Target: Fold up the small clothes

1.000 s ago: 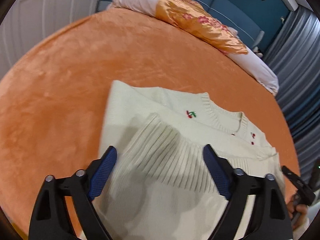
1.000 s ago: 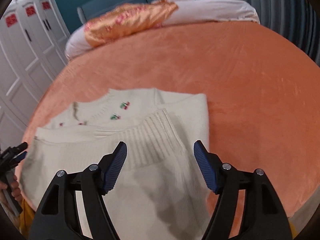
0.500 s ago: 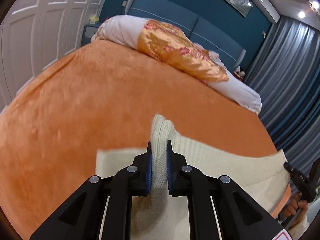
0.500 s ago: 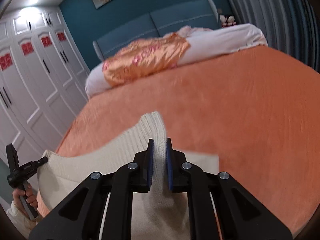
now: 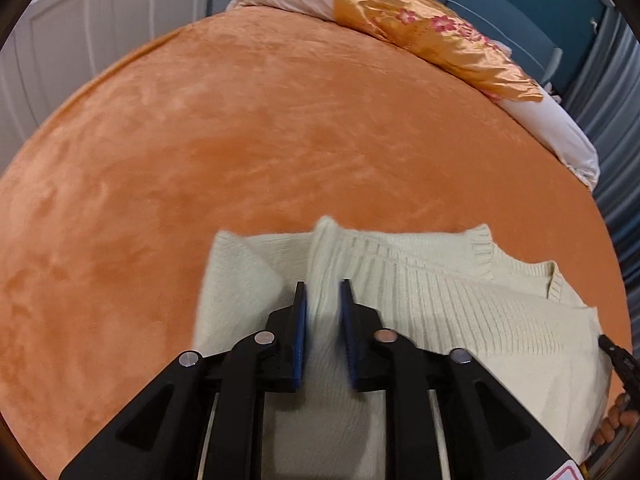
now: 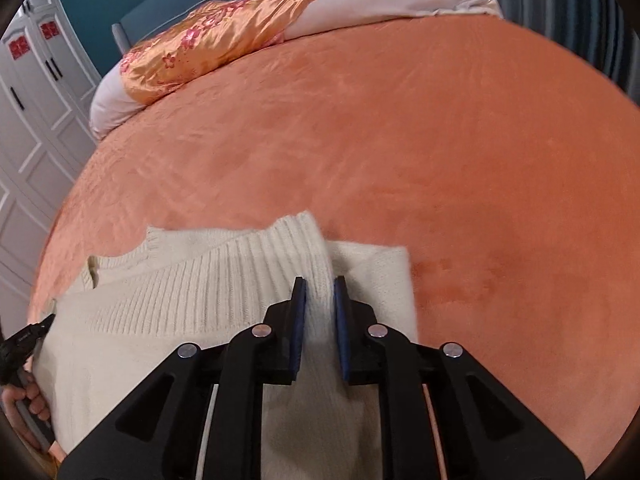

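Note:
A cream knitted sweater [image 5: 460, 304] lies on the orange bedspread [image 5: 240, 140], its ribbed hem folded forward over the upper body. My left gripper [image 5: 323, 288] is shut on the hem's left corner, with knit pinched between the blue pads. My right gripper [image 6: 320, 284] is shut on the hem's right corner; the sweater also shows in the right wrist view [image 6: 180, 280]. The ribbed band stretches between the two grippers, low over the collar area. The sweater's front is hidden under the fold.
A white bolster pillow with an orange flowered satin cover [image 5: 432, 32] lies at the head of the bed. White wardrobe doors [image 6: 32, 92] stand to the left and grey curtains [image 5: 616, 128] to the right. The orange bedspread [image 6: 400, 140] stretches beyond the sweater.
Both grippers closed on the hem corners, lifted them, then carried them forward and down over the sweater's upper part. The cherry embroidery is now covered.

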The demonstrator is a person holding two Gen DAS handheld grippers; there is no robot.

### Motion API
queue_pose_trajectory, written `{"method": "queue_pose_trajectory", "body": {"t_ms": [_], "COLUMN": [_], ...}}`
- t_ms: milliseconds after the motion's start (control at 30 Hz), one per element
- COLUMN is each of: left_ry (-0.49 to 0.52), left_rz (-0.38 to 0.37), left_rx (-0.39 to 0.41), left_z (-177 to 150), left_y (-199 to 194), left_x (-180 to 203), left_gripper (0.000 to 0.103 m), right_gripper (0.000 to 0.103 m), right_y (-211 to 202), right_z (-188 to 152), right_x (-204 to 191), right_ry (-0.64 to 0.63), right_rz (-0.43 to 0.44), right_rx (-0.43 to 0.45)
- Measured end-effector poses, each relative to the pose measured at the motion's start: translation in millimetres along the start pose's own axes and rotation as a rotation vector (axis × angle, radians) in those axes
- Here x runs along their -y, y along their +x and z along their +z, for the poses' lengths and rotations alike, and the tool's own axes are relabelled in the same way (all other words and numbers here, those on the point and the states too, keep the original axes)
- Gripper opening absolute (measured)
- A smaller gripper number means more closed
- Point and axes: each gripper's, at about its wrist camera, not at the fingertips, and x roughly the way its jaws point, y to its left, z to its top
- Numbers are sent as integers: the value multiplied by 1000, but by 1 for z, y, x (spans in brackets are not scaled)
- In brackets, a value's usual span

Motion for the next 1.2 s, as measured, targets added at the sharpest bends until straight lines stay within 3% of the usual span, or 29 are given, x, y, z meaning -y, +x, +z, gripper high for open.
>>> {"method": "queue_pose_trajectory", "body": {"t_ms": [33, 100, 200, 300, 367, 467, 567, 767, 900, 1000, 1200], "left_ry": [0, 4, 19, 88, 154, 237, 209, 120, 81, 100, 155], "left_rz": [0, 1, -53, -156, -193, -146, -96, -14, -10, 18, 76], "left_rx": [15, 82, 130, 93, 48, -25, -94, -82, -81, -61, -29], "left_z": [-1, -10, -29, -65, -90, -127, -150, -162, -173, -175, -180], "left_y": [-10, -43, -84, -104, -104, -92, -78, -90, -98, -96, -95], "left_x": [1, 8, 27, 66, 89, 106, 86, 25, 2, 4, 7], "left_gripper": [19, 19, 19, 19, 20, 20, 20, 15, 10, 10, 10], "right_gripper": [15, 15, 15, 15, 15, 14, 11, 9, 1, 5, 6], "right_y": [-17, -50, -67, -79, -82, -76, -68, -76, -82, -75, -78], "right_z": [-2, -13, -37, -95, -124, -157, -165, -151, -150, -150, -156], "right_x": [-6, -24, -63, -128, -156, -175, -158, -62, -11, -8, -23], "right_ry": [-7, -32, -109, -267, -342, -419, -444, -247, -45, -8, -77], "right_rz": [-6, 66, 213, 350, 391, 387, 308, 159, 186, 154, 93], "right_rx": [47, 105, 65, -28, -63, -117, -120, -113, -150, -160, -134]}}
